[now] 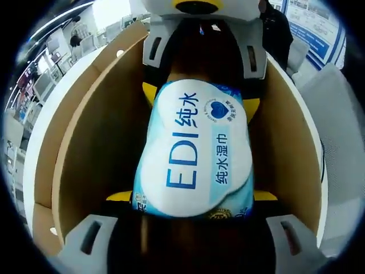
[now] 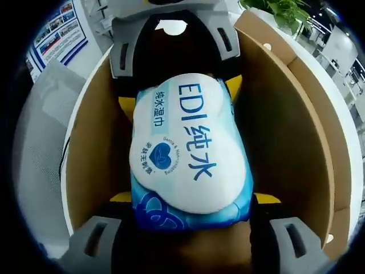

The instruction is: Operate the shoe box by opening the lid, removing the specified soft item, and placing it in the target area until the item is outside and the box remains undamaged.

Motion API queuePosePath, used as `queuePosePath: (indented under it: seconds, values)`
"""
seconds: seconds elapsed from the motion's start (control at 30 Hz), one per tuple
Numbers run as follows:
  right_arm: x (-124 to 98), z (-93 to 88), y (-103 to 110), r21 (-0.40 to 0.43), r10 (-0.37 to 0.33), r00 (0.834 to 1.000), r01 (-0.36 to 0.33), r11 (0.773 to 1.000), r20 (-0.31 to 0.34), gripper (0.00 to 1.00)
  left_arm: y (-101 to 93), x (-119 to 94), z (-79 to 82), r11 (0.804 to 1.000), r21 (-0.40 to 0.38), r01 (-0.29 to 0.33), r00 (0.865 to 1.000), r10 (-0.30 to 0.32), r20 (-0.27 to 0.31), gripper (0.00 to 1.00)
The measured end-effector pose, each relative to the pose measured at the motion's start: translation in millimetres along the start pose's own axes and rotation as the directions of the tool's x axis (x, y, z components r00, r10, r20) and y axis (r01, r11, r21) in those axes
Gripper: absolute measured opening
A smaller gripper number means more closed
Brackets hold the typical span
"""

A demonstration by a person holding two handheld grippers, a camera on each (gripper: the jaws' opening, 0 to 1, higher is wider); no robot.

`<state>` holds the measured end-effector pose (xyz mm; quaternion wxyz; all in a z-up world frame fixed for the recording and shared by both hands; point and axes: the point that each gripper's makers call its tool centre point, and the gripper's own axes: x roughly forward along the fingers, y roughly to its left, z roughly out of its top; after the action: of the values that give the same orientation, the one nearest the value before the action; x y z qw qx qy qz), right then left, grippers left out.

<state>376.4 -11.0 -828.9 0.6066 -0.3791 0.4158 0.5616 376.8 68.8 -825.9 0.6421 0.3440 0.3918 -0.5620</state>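
- My left gripper (image 1: 193,225) rises from the bottom of the left gripper view, jaws spread either side of the wet-wipes pack (image 1: 194,151); whether the pads actually bear on it, I cannot tell.
- My right gripper (image 2: 191,228) stands likewise at the bottom of the right gripper view, jaws flanking the pack's other end; contact is again not legible.
- The pack lies at frame centre in both views, inside the open shoe box (image 1: 85,131), between its cardboard walls.
- Risk, left side of frame: a jaw could catch the box wall on lifting and crease or tear the cardboard.
- Risk, centre: the pack is soft and glossy, so uneven squeeze from the two ends may buckle it or let it slip back in.
- Count: two grippers, one pack, one box.
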Motion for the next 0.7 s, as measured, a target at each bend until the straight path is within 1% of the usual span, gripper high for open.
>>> queuePosePath:
  seconds: [0.03,0.07,0.1,0.13,0.17,0.27,0.37,0.53,0.7]
  values:
    - [-1,-0.3,0,0.0,-0.002,1.0,0.002,1.0,0.027,0.77,-0.6,-1,-0.3,1.0,0.002,0.0,1.0,0.0,0.005,0.79]
    - [0,0.7,-1,-0.001,-0.003,0.997,0.003,1.0,0.075,0.76,-1.0,-2,0.5,1.0,0.004,0.001,1.0,-0.001,0.011,0.78]
    - [-1,1.7,-1,0.006,-0.006,0.994,0.006,1.0,0.109,0.76,-0.9,-1,1.1,1.0,0.01,0.003,1.0,-0.003,0.015,0.78]
    - [-1,1.5,-1,0.014,-0.011,0.992,0.01,1.0,0.124,0.75,-0.8,-1,1.2,1.0,0.009,0.004,1.0,-0.004,0.016,0.77]
    - [-1,-0.5,-1,0.01,-0.011,0.993,0.01,1.0,0.117,0.75,-0.9,-1,1.4,1.0,0.01,0.005,1.0,-0.005,0.015,0.77]
    - [0,1.5,-1,0.008,-0.008,0.995,0.008,1.0,0.098,0.73,-1.3,-1,1.4,1.0,0.014,0.008,1.0,-0.008,0.02,0.76]
    - [-1,1.0,-2,0.007,-0.01,0.994,0.009,1.0,0.106,0.71,-0.6,-1,3.9,1.0,0.001,0.006,1.0,-0.006,0.015,0.74]
    - [-2,3.2,-3,-0.009,-0.004,0.996,0.005,1.0,0.095,0.67,-2.0,-4,5.1,1.0,-0.002,0.017,1.0,-0.017,0.001,0.71]
    - [-10,10.4,-2,-0.029,0.006,0.994,-0.003,1.0,0.107,0.67,-4.9,-14,6.0,1.0,-0.029,0.011,1.0,-0.011,0.001,0.7]
